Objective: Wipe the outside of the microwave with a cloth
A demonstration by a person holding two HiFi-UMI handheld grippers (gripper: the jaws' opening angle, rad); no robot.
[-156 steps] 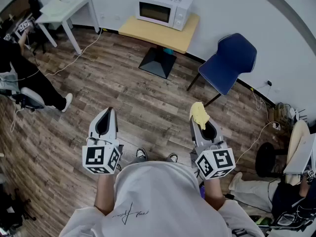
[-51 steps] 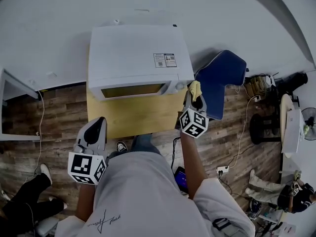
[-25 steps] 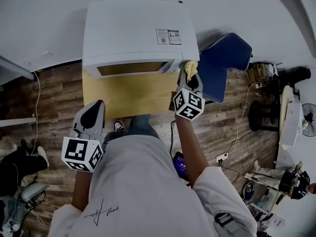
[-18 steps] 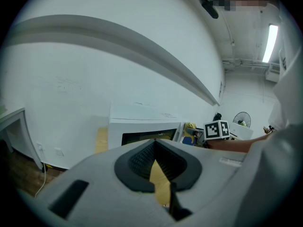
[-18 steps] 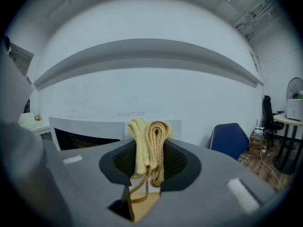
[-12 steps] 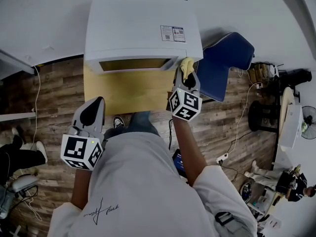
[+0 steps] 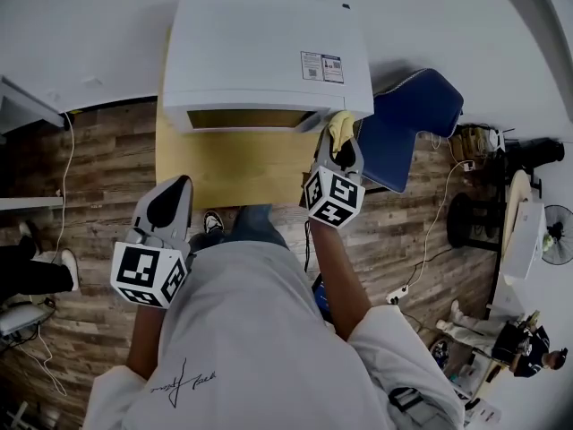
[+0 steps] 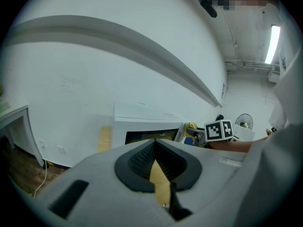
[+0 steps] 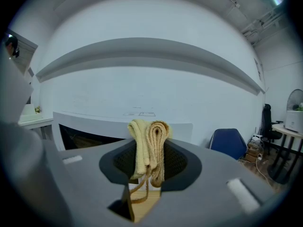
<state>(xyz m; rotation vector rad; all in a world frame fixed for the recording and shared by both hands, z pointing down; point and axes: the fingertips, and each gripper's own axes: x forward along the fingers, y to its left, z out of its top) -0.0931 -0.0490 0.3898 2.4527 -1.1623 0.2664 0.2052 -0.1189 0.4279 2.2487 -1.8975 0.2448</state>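
When seen from overhead, microwave point(image 7: 269, 52): white, at 12 o'clock, backed against the wall point(image 7: 89, 16), door side facing 6 o'clock, printed label point(image 7: 321, 66) on the top panel toward 1 o'clock.
Table point(image 7: 228, 164): yellow wood top under the microwave, bare strip showing in front of the door, just above frame centre toward 11 o'clock.
Cloth point(image 7: 339, 125): yellow, folded and bunched, standing up out of the right gripper's tips at the microwave's front right corner; touching the casing or just beside it, not clear which.
Right gripper point(image 7: 337, 147): at 1 o'clock close to centre, pointing toward 12, jaws clamped on the cloth, folds and a loose loop hanging between the pads in the right gripper view.
Right marker cube point(image 7: 333, 197): behind those jaws, toward 6 o'clock.
Left gripper point(image 7: 175, 186): at 9 o'clock, well apart from the microwave, off the table's front left corner and over the floor, jaws drawn together at the tips with nothing between, only a sliver of table showing through the gap in the left gripper view.
Left marker cube point(image 7: 148, 274): at 8 o'clock, behind the left gripper.
Chair point(image 7: 412, 124): blue, at 2 o'clock, just beside the table's right end.
Floor point(image 7: 98, 177): wood planks, with a white cable point(image 7: 64, 186) trailing across at 9 o'clock.
Shirt point(image 7: 242, 339): pale, the person's, filling 6 o'clock.
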